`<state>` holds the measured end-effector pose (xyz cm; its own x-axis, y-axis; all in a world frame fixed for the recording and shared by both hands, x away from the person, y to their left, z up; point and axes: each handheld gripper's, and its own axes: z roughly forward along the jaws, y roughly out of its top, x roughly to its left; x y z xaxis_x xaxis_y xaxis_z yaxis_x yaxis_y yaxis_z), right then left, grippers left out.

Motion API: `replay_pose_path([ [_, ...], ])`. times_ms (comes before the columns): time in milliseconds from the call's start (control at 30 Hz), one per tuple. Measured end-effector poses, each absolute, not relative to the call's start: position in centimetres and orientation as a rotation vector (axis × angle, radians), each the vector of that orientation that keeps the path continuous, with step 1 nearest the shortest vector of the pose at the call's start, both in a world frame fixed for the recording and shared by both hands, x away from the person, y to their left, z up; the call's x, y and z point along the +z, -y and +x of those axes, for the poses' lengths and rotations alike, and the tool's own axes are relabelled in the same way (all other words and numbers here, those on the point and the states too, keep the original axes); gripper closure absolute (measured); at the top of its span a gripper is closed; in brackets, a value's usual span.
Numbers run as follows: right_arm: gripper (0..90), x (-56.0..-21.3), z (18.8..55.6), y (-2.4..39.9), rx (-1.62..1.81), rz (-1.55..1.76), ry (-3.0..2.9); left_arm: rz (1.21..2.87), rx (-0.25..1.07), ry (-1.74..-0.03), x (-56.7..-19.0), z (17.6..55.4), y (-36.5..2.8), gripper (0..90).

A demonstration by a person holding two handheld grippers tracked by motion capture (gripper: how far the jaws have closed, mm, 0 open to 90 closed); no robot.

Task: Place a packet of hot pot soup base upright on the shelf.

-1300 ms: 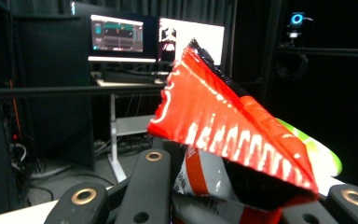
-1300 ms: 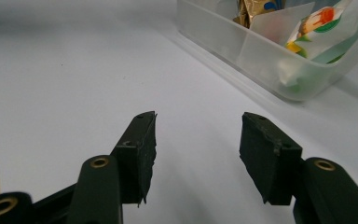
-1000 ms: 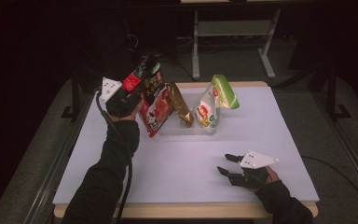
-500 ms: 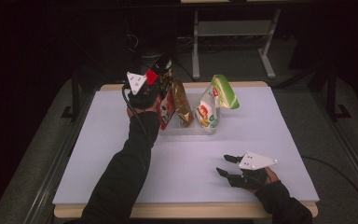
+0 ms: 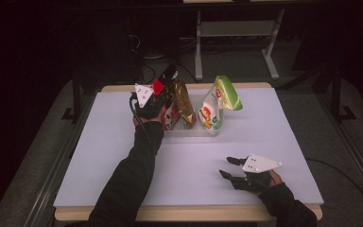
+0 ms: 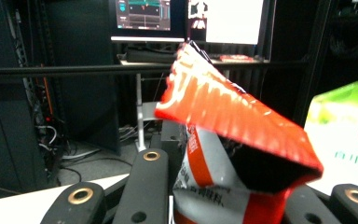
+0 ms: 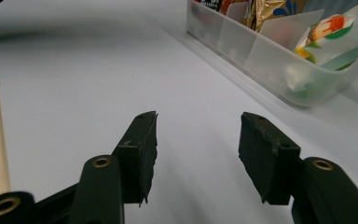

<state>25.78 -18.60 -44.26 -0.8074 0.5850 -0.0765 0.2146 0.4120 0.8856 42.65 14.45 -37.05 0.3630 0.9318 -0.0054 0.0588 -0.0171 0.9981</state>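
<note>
A: Where is the red snack bag point(image 6: 223, 140) right now?

B: In the left tongs point(image 5: 163, 97), at the left end of the clear plastic bin point(image 5: 196, 131). In the left gripper view the bag sits between the two black jaws, which are clamped on its lower part, and its crumpled red top sticks up above them.

A: What else is in the bin?

B: A gold bag point(image 5: 184, 101) just right of the red one, then a green and white bag point(image 5: 217, 106) at the bin's right end (its top leans outward).

A: And the right tongs point(image 5: 228, 166)?

B: Resting on the white desk point(image 5: 288, 123), well in front of the bin toward its right end. The jaws stand apart, with nothing but bare desk between them in the right gripper view.
</note>
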Motion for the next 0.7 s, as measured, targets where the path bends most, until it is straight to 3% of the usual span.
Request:
replay_pose_path([
  [333,45.7,-43.8,25.8,19.2,1.358,0.703,-2.264,1.519,0.972,-0.863,-37.6,42.7,-15.2,75.1],
  [700,45.7,-43.9,25.7,19.0,1.336,0.694,-2.266,1.522,0.910,-0.831,-38.1,42.6,-15.7,72.8],
])
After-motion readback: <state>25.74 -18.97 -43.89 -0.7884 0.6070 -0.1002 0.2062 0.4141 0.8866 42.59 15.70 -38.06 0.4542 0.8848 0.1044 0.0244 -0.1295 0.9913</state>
